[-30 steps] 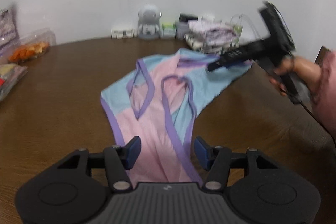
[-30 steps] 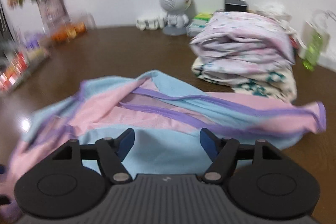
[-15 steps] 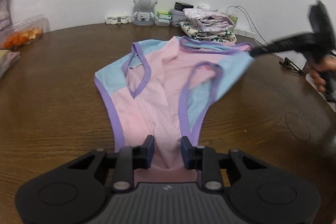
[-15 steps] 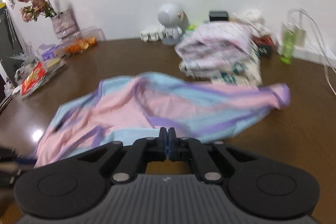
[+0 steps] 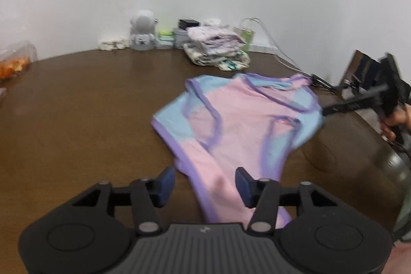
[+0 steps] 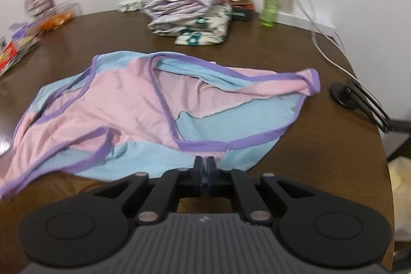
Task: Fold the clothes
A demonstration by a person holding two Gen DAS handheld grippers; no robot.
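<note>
A pink and light-blue sleeveless top (image 5: 239,125) with purple trim lies spread on the brown round table (image 5: 90,120). My left gripper (image 5: 205,182) is open, its blue pads on either side of the top's near hem. My right gripper (image 6: 204,166) is shut on the top's blue side edge (image 6: 210,153). In the left wrist view the right gripper (image 5: 324,111) reaches in from the right and pinches that edge. The top also fills the middle of the right wrist view (image 6: 133,104).
A stack of folded clothes (image 5: 218,48) (image 6: 190,14) sits at the back of the table. A small white robot figure (image 5: 142,30), boxes, a green bottle (image 6: 269,5), cables (image 6: 331,50), snack packets (image 6: 15,50) and a black stand (image 6: 359,99) line the table's edges.
My left gripper has opened and let go of the hem. The right gripper stays shut on the side edge and has pulled the top to the right.
</note>
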